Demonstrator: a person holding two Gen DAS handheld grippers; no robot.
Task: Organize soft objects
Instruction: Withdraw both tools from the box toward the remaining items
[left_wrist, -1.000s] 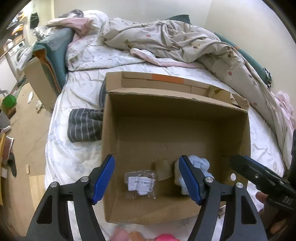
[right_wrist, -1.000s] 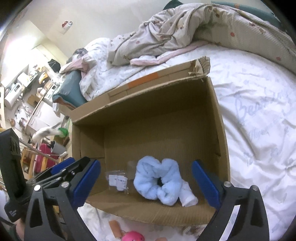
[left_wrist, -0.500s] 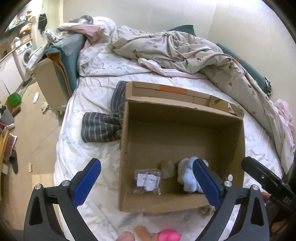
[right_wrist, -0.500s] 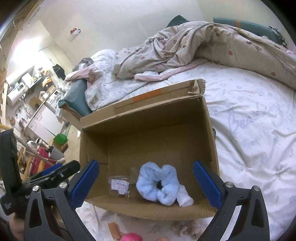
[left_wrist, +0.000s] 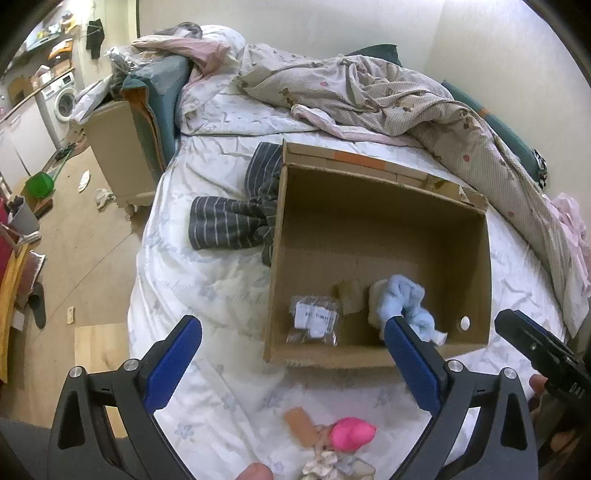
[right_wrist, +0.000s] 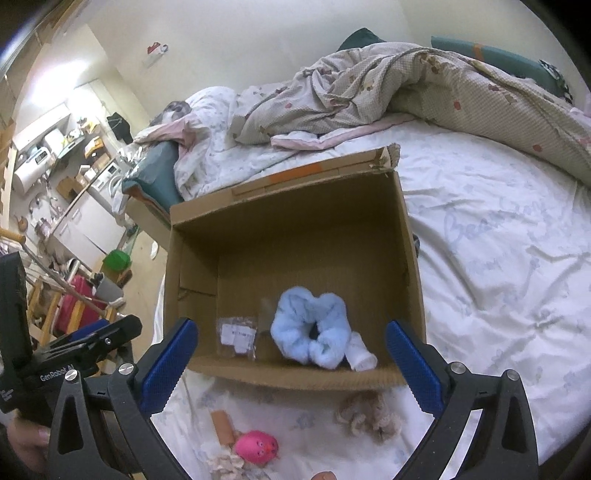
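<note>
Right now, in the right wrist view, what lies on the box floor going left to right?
Clear packet with white label → light blue scrunchie → small white roll, all inside the cardboard box.

Open box, far half free

The cardboard box (right_wrist: 410, 258) stands open-topped; its far floor is bare, while a blue scrunchie (right_wrist: 310, 336) and plastic packet (right_wrist: 236, 336) crowd the near wall. Small toys (right_wrist: 256, 445) litter the bed (right_wrist: 498, 277) in front.
</note>
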